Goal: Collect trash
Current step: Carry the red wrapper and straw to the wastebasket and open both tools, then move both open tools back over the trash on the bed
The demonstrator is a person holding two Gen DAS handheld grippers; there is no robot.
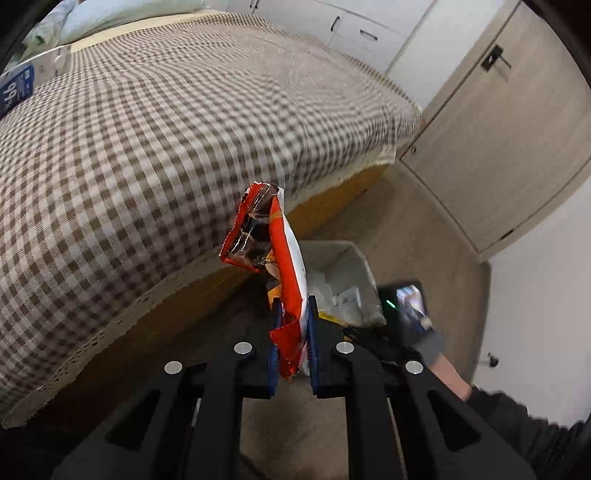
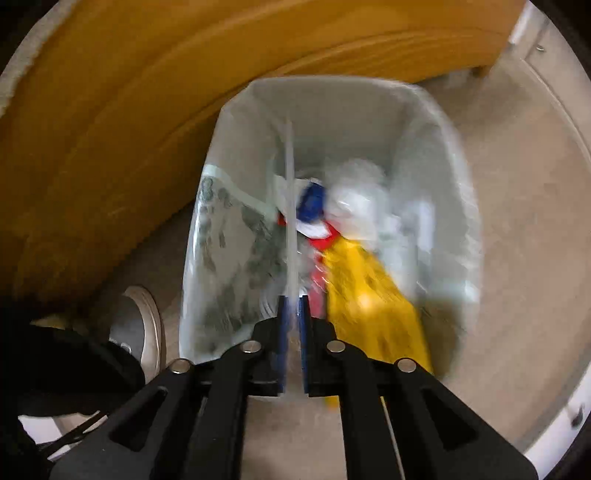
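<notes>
My left gripper [image 1: 293,314] is shut on an orange-and-white snack wrapper [image 1: 284,258], which stands up from the jaws above the floor beside the bed. Behind it is the white trash bin [image 1: 354,258] with trash inside. My right gripper [image 2: 293,299] is shut on a thin clear plastic piece [image 2: 290,206], seen edge-on, over the trash bin [image 2: 332,103]. The bin has a clear liner and holds a yellow wrapper [image 2: 369,299], a red, white and blue wrapper [image 2: 314,210] and white crumpled paper [image 2: 358,199]. The right wrist view is motion-blurred.
A bed with a brown checked cover [image 1: 147,147] and a wooden frame [image 2: 129,110] stands beside the bin. A shoe [image 2: 140,325] is on the floor left of the bin. A door [image 1: 498,129] and white cupboards [image 1: 362,33] stand at the far side.
</notes>
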